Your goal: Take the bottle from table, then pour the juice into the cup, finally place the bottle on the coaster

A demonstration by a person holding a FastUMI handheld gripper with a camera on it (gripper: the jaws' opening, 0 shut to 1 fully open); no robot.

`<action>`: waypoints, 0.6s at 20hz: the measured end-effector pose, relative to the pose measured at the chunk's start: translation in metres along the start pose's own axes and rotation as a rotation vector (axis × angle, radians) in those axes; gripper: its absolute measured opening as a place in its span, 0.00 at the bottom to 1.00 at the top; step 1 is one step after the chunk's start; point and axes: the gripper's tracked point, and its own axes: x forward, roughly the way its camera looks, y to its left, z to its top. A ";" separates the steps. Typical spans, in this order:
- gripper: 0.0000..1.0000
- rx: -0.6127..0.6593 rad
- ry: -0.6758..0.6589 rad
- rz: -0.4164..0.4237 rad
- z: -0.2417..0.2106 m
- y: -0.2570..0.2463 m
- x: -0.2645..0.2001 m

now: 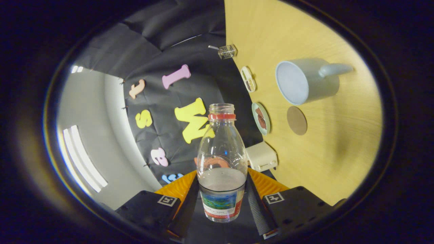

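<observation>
Staged test booth, not a lived-in room. Evidence: black cloth wall (162,37) pinned behind a bare wooden table (325,149); plain grey walls with strip lights (83,162) beyond. Household props are set out on the table: mug (305,81), coaster (296,120), two small plates (261,118), a white box (261,156).

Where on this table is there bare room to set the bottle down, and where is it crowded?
The gripper is shut on the open bottle. The coaster beside the cup is bare, and so is the broad stretch of table past it. The wall edge is crowded: two small dishes, a white box and a glass jar.
</observation>
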 end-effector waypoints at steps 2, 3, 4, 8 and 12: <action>0.78 -0.164 0.015 -0.021 -0.005 -0.003 0.000; 0.78 -0.242 0.025 -0.030 -0.008 -0.004 -0.002; 0.78 -0.323 0.034 -0.038 -0.010 -0.005 -0.004; 0.79 -0.675 0.049 -0.057 -0.011 0.002 -0.004; 0.79 -1.036 0.042 -0.076 -0.010 0.024 -0.005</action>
